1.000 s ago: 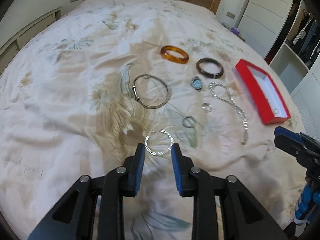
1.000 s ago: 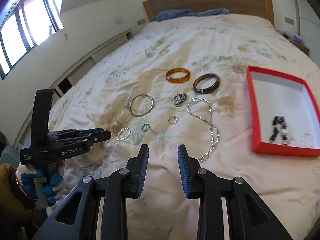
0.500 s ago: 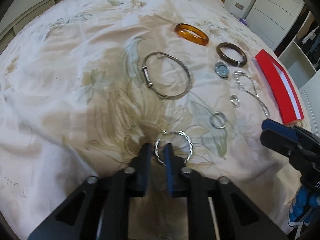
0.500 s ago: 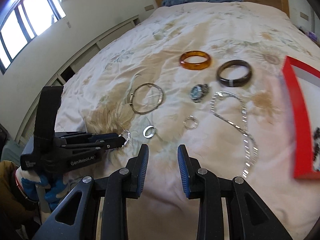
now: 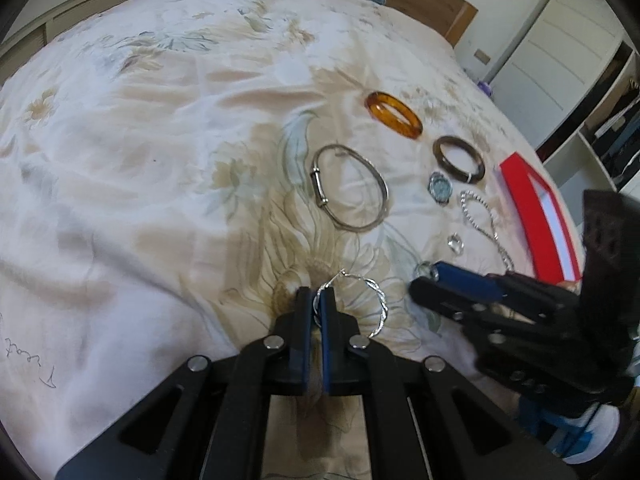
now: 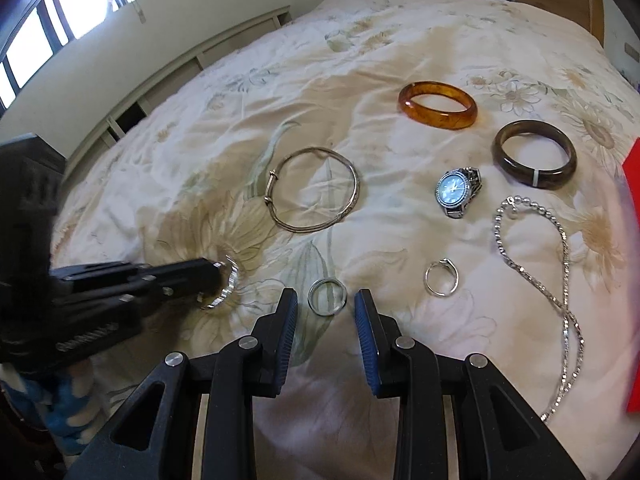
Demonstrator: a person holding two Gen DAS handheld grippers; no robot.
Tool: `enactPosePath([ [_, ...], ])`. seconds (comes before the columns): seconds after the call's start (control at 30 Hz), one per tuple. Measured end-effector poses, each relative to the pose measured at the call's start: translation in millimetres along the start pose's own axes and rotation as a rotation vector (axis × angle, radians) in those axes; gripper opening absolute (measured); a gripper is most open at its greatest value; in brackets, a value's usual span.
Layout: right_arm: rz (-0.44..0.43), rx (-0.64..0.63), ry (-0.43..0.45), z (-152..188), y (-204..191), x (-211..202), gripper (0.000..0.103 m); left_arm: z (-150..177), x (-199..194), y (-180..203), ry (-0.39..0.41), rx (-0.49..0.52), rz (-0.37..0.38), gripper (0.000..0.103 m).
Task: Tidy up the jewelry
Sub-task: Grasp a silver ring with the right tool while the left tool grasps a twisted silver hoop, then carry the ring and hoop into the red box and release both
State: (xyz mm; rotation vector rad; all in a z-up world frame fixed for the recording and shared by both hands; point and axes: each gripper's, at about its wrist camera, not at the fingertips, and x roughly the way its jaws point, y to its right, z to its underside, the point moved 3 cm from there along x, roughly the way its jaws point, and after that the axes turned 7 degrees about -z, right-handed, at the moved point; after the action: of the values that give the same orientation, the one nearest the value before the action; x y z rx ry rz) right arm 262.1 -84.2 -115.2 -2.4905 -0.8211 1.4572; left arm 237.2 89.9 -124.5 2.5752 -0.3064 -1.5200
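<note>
My left gripper (image 5: 316, 300) is low on the bed (image 5: 160, 160), pinched tight on the twisted silver hoop (image 5: 376, 304). My right gripper (image 6: 326, 312) is wide, with the small plain ring (image 6: 327, 297) lying between its fingers. I count three bangles, two rings, one watch (image 6: 454, 192), one chain (image 6: 560, 300) and one red box (image 5: 540, 216).

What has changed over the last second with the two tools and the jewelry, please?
The left tool moved forward and closed on the twisted silver hoop. The right tool, still open, advanced until its fingers flank the plain ring. The bangles, watch and necklace stayed put.
</note>
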Motion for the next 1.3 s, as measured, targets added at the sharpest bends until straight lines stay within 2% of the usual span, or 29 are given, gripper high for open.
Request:
enactPosePath([
  [0.07,0.023,-0.011,-0.013,-0.8,-0.7,5.0,0.030,-1.3,-2.0,-2.0,0.005,-0.013,0.012,0.003],
  [0.17,0.055,-0.024,-0.020,-1.4,-1.2,9.3,0.021,-2.4,-6.0,-4.0,0.013,-0.024,0.020,0.003],
  [0.37,0.059,-0.034,-0.004,-0.5,-4.3,2.1,0.020,-2.9,-23.0,-5.2,0.036,-0.030,0.013,0.003],
  [0.53,0.032,-0.034,0.031,2.8,-13.3,-20.8,0.020,0.9,-42.3,0.3,0.056,-0.026,0.004,0.003],
  [0.7,0.018,-0.015,0.080,12.0,-12.9,-62.5,0.020,2.2,-64.1,21.5,0.083,-0.009,0.005,0.003],
  [0.83,0.045,0.019,0.124,27.1,6.3,-107.1,0.020,3.0,-72.6,55.1,0.090,0.016,0.036,0.003],
  [1.0,0.124,0.070,0.164,51.0,52.2,-162.8,0.020,1.5,-67.3,122.7,0.075,0.081,0.100,0.003],
  [1.17,0.231,0.130,0.192,69.2,126.6,-214.2,0.020,-6.7,-49.5,204.5,0.056,0.183,0.151,0.003],
  [1.3,0.279,0.149,0.194,64.3,183.0,-234.5,0.020,-28.0,-22.0,274.1,0.042,0.245,0.178,0.003],
])
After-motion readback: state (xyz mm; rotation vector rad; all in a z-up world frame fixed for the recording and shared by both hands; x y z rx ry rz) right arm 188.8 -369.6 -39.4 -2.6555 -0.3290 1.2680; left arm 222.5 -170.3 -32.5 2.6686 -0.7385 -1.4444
